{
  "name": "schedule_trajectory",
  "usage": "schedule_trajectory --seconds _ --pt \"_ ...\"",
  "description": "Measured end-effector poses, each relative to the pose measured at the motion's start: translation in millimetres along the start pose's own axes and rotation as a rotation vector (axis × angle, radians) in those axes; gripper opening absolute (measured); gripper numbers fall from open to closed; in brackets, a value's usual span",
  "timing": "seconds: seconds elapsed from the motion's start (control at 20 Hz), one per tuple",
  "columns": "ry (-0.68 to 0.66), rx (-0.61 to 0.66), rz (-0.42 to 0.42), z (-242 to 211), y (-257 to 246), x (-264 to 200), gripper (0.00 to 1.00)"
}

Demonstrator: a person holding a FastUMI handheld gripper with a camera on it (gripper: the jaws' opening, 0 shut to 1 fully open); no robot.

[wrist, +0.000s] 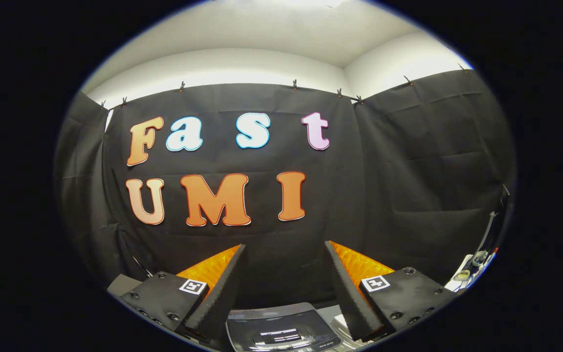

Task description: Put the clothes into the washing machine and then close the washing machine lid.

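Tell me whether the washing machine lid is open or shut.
Shut, as far as shows: the washing machine lid lies flat below and between the open gripper's fingers. Only part of it is visible.

Black cloth wall (408,171) hangs clipped beneath pale upper walls (223,63) and a brightly lit ceiling (281,24).

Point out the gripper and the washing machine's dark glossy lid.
Gripper (285,274): gripper view, midway between its two open fingertips, nothing held between them.
Dark glossy washing machine lid (281,326): gripper view, on the lid's top surface, low between the fingers; whether it is open or shut cannot be told.
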State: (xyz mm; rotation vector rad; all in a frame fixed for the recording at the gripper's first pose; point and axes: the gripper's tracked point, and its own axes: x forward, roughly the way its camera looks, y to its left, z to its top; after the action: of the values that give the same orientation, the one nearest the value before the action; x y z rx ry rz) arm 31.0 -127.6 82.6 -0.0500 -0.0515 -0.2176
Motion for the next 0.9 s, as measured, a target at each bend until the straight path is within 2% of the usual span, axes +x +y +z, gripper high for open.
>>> schedule_trajectory --seconds 0.9 --pt "-0.027 0.032 -0.026 6.3 -2.5 -1.6 0.99"
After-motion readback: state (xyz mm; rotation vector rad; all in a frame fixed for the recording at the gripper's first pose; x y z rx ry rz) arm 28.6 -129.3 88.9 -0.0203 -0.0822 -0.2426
